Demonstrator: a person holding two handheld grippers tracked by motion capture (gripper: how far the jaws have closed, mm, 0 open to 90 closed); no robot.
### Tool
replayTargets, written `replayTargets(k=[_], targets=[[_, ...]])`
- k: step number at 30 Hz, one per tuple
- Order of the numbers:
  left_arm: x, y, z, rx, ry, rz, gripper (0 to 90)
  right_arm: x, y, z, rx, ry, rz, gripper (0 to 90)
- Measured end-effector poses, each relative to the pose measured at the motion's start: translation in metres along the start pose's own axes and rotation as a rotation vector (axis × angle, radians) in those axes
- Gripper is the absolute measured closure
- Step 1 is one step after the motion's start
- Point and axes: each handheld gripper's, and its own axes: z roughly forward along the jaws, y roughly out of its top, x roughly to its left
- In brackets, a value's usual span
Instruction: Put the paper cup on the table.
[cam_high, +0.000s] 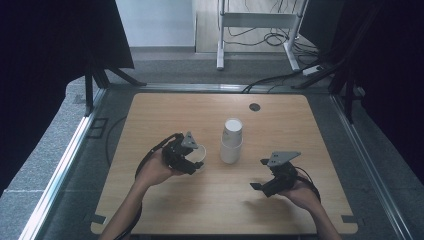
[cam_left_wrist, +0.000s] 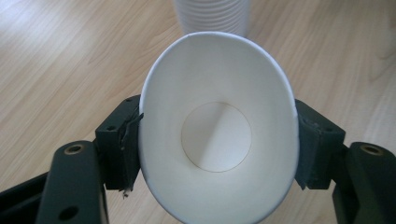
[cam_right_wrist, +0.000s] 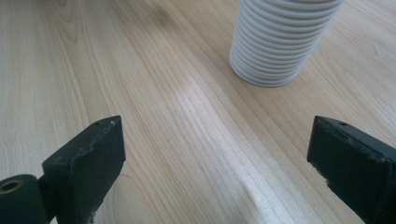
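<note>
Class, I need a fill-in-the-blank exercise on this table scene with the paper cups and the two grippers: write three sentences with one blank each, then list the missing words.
1. The left gripper is shut on a single white paper ____.
2. The right gripper has its jaws ____, with nothing between them.
3. The stack of cups stands upside down on the wooden ____, between the two grippers.

Missing words: cup; open; table

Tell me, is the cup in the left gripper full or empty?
Empty. The left gripper view looks straight into the paper cup, squeezed between the left gripper pads, and its bare white bottom shows.
</note>
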Motion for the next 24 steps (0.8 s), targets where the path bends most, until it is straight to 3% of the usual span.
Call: replayTargets(k=[9,24], targets=[[0.013,-0.010,0.004,0.041,0.075,-0.048,29.1,-0.005,-0.010,-0.004,-0.019,-0.023,0.039,5.0],[0.026,-0.019,0.017,0.079,0.123,-0.112,28.6,-0.010,-0.024,-0.003,-0.045,-0.039,0.103,6.6]])
